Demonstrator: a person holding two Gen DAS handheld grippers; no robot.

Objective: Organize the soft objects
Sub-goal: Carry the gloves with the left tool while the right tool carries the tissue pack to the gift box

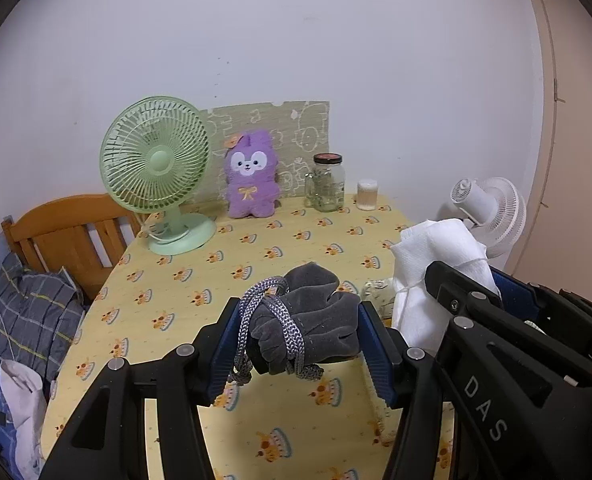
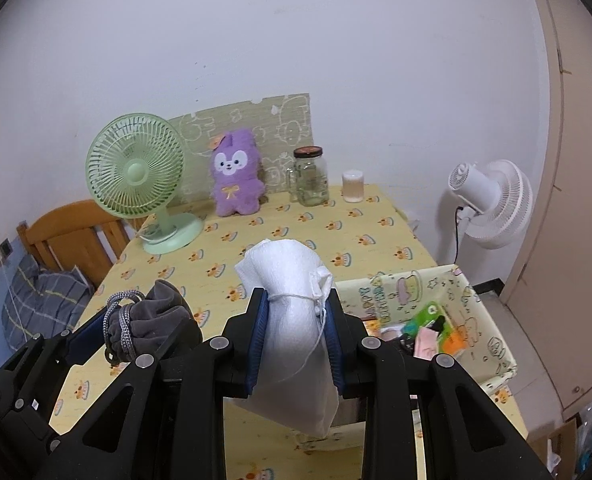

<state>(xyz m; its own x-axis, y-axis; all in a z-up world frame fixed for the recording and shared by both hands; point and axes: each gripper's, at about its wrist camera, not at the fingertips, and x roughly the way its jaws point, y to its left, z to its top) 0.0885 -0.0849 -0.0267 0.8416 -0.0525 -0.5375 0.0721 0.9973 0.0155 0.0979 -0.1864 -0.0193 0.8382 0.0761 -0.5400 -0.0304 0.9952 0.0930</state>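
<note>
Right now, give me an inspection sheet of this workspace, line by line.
Surface: table under a yellow cake-print cloth.
Job's things: grey drawstring pouch and white drawstring bag, both lifted; patterned fabric bin at the right edge, holding colourful items.
Clutter: green fan, purple plush, glass jar, small cup.
Grippers: left gripper shut on the pouch; right gripper shut on the bag.
Cables: black cord by the white fan.
Surroundings: wooden headboard, plaid bedding, white wall.
</note>
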